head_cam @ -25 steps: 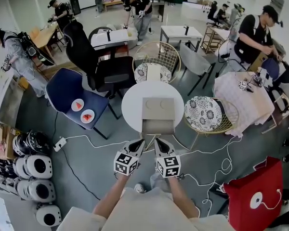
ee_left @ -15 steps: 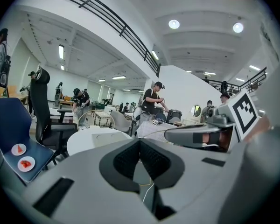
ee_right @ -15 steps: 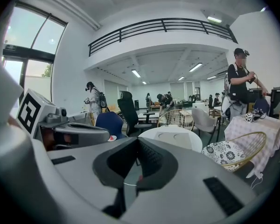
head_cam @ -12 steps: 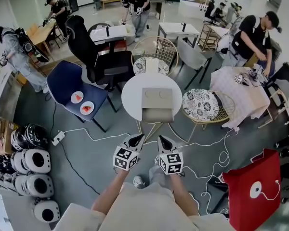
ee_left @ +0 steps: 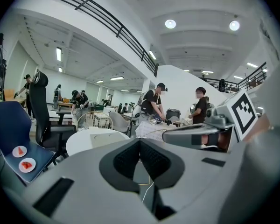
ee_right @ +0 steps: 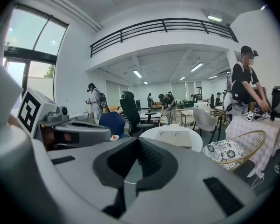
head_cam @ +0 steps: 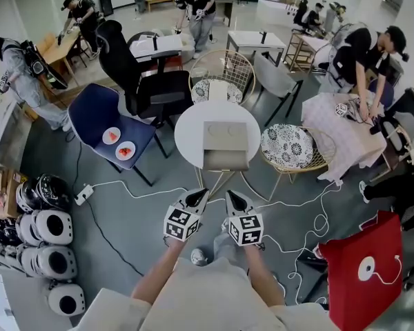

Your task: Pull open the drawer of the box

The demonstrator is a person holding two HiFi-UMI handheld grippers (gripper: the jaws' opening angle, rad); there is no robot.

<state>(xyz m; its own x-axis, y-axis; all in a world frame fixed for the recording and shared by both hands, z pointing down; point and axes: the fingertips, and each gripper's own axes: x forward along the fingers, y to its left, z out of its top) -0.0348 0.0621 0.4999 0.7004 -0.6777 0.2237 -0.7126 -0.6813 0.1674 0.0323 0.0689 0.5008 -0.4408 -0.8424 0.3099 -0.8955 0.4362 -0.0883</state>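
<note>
A tan cardboard box [head_cam: 225, 138] lies on the round white table [head_cam: 190, 140] ahead of me, its darker front face [head_cam: 225, 161] turned my way. Whether its drawer is out I cannot tell. My left gripper [head_cam: 198, 194] and right gripper [head_cam: 232, 196] hover side by side over the floor, short of the table's near edge and touching nothing. Both have their jaws shut and empty. The left gripper view shows its gripper [ee_left: 140, 143] aimed at the box [ee_left: 106, 138], with the other gripper to its right. From the right gripper [ee_right: 138, 143], the box [ee_right: 175, 136] sits ahead on the table [ee_right: 198, 143].
A blue chair [head_cam: 96, 119] with two plates of red food stands left of the table, and a wire chair with a patterned cushion [head_cam: 290, 147] right. White cables [head_cam: 124, 195] cross the floor. Helmets [head_cam: 41, 233] sit far left, a red case [head_cam: 362, 271] right. People work around.
Both grippers have drawn back from the table toward my body, so the gap to its near edge has grown. Their jaws stay shut.
</note>
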